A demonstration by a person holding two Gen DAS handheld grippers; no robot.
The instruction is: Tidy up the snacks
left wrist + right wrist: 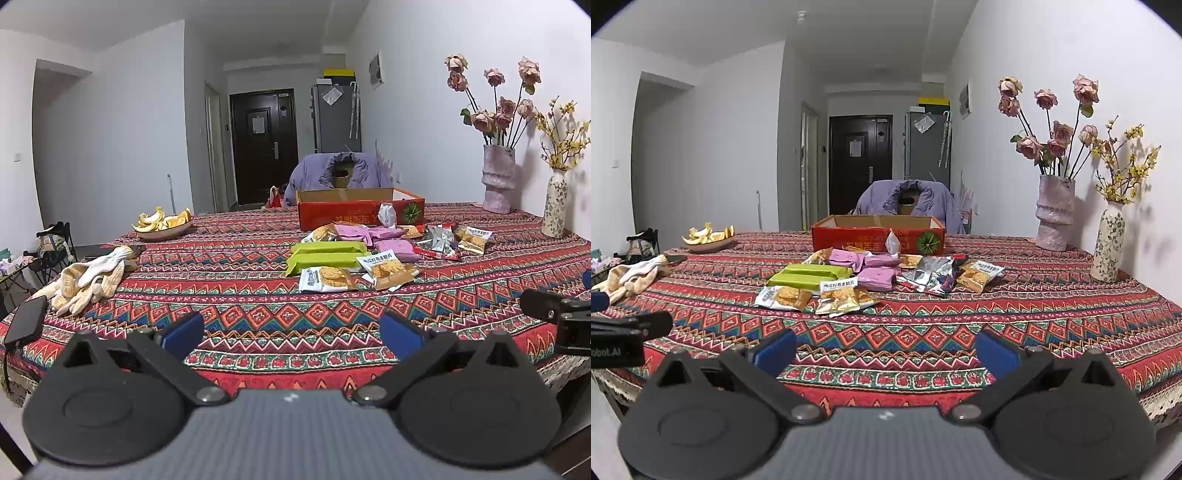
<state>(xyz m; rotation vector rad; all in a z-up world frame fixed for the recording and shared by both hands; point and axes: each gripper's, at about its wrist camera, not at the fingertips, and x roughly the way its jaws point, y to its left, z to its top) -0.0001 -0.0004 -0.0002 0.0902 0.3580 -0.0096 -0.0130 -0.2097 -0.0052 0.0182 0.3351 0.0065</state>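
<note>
A heap of snack packets lies mid-table: green bars (325,254) (809,277), pink packets (388,240) (877,277), cracker packets (327,279) (783,297) and silver wrappers (929,275). Behind them stands an open red cardboard box (347,214) (857,238) with a white packet (893,243) leaning on its front. My left gripper (291,332) hangs open over the near table edge, well short of the snacks, nothing between its blue pads. My right gripper (886,350) is open too, equally far back and empty. Each gripper shows at the edge of the other's view.
A patterned tablecloth (923,332) covers the table. White work gloves (92,277) and a phone (26,321) lie at the left, a plate of orange peel (162,221) behind them. Two flower vases (1054,214) (1108,243) stand at the right wall. A chair with a purple jacket (905,203) is beyond.
</note>
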